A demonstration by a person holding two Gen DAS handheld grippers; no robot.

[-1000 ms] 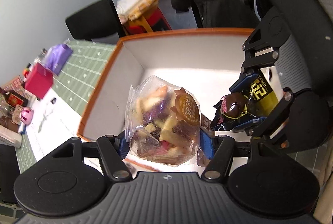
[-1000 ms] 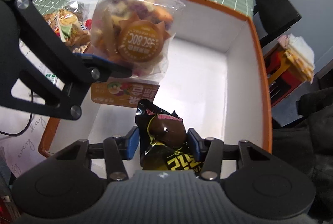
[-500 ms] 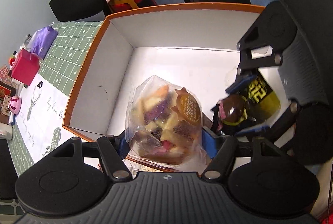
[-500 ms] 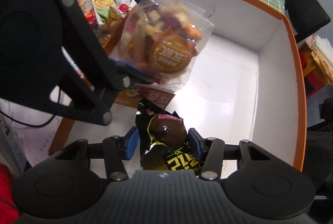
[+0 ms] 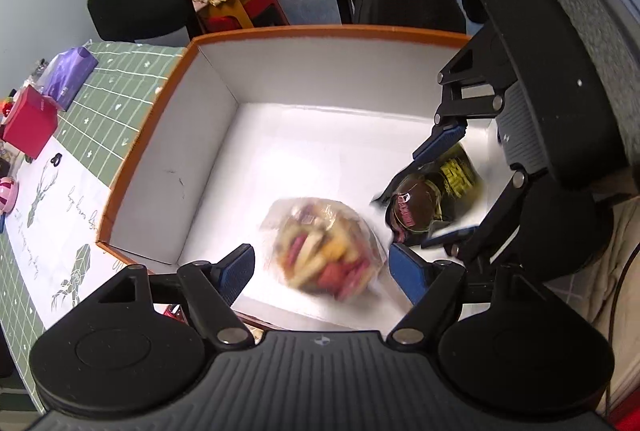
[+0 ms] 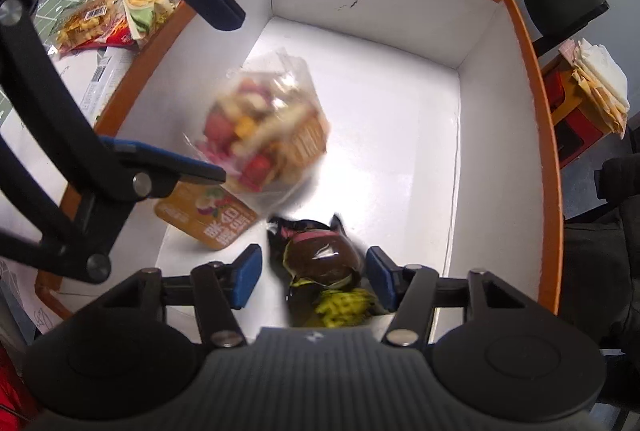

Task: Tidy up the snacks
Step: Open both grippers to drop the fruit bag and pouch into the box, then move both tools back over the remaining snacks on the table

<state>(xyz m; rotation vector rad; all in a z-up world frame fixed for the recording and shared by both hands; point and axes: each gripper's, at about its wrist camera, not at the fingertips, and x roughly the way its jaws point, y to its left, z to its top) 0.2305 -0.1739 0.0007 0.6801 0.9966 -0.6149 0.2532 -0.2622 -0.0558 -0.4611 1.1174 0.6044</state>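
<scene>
Release step over box point(image 5: 208, 135), both grippers aimed steeply down into it.

Left gripper point(image 5: 320, 271): jaws spread wide, just been opening; blue pads clear of clear bag point(image 5: 326, 247) on both sides. Bag blurred in both views, so probably dropping or just landed; no contact with either pad visible. Sits inside box toward near wall, next to orange card point(image 6: 206, 217) lying flat on box floor. Card partly under bag in right wrist view; touching or not, cannot tell.

Right gripper point(image 6: 312, 277): jaws also parted, just been opening; black pack point(image 6: 320, 259) between pads with gaps showing on both sides. Pack low in box, close to near wall, right of clear bag. Resting on floor or mid-fall: not clear, lower part blurred.

Reason for placement, judged: box serves as collecting bin, so snacks let go from low over the floor rather than set down carefully. Both soft packs, unlikely to suffer from a short drop. Side-by-side drop keeps far half of box free.

Remaining: red-yellow packs point(image 6: 108, 15) outside box, just beyond its left wall, on green mat point(image 5: 108, 99). Task judged partway. Risk next: pads snagging loose bag film on withdrawal.
</scene>
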